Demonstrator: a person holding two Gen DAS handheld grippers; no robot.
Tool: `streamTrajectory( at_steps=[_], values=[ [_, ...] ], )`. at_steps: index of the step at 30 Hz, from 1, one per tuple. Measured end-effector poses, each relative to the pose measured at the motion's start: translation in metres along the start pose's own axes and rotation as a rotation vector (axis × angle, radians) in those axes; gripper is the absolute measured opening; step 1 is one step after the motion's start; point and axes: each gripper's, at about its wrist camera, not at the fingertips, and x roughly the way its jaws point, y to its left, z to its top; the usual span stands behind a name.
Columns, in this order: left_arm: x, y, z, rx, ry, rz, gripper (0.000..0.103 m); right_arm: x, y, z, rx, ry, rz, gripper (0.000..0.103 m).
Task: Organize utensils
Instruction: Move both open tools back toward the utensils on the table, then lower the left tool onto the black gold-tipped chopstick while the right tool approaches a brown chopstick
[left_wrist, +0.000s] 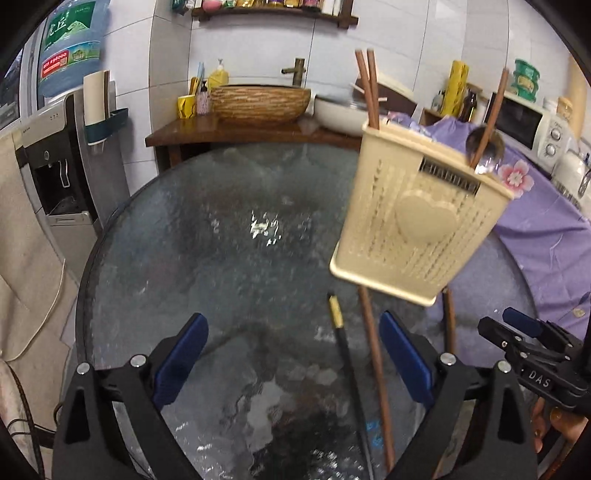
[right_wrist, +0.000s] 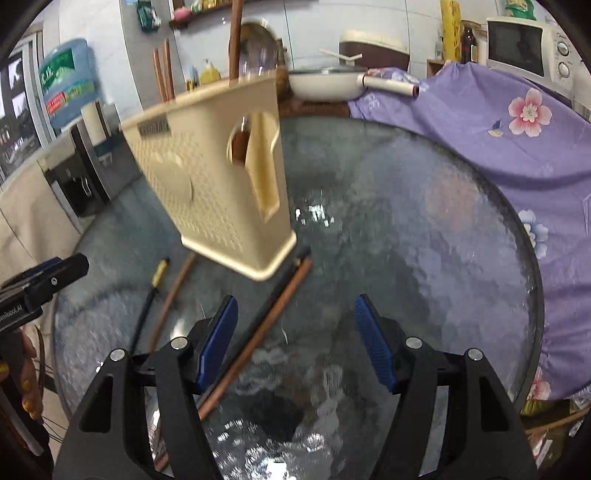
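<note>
Now the worktop is carrying the holder mid-surface, with loose chopsticks lying lengthwise from its base toward the near edge. Right gripper is hanging nearest them, released and empty; left gripper is likewise gaping, empty.

Wide bare stretch of round textured glass table ahead; tall beige plastic utensil holder and loose chopsticks block the near side.

White letters "DAS" stand on the black right gripper; part-cut white lettering ending "Robot.AI" marks the black left gripper.
</note>
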Motion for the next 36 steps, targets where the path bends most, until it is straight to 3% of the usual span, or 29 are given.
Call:
streamTrajectory(
  at_steps=[6, 17, 22, 36],
  values=[
    [0.012, -0.010, -0.022, 0.053, 0.050, 0.020, 0.085, 0.011, 0.014, -0.025, -0.074, 0.048, -0.053, 0.066],
    [0.019, -0.015, -0.033, 0.056, 0.082, 0.015, 0.084, 0.013, 0.031, -0.033, -0.139, 0.073, -0.072, 0.066],
    [0.022, -0.017, -0.036, 0.078, 0.095, 0.024, 0.083, 0.006, 0.016, -0.040, -0.137, 0.099, -0.124, 0.066],
    [0.048, -0.030, -0.025, 0.107, 0.159, 0.007, 0.051, 0.022, 0.004, -0.023, -0.052, 0.145, -0.100, 0.062]
  ],
)
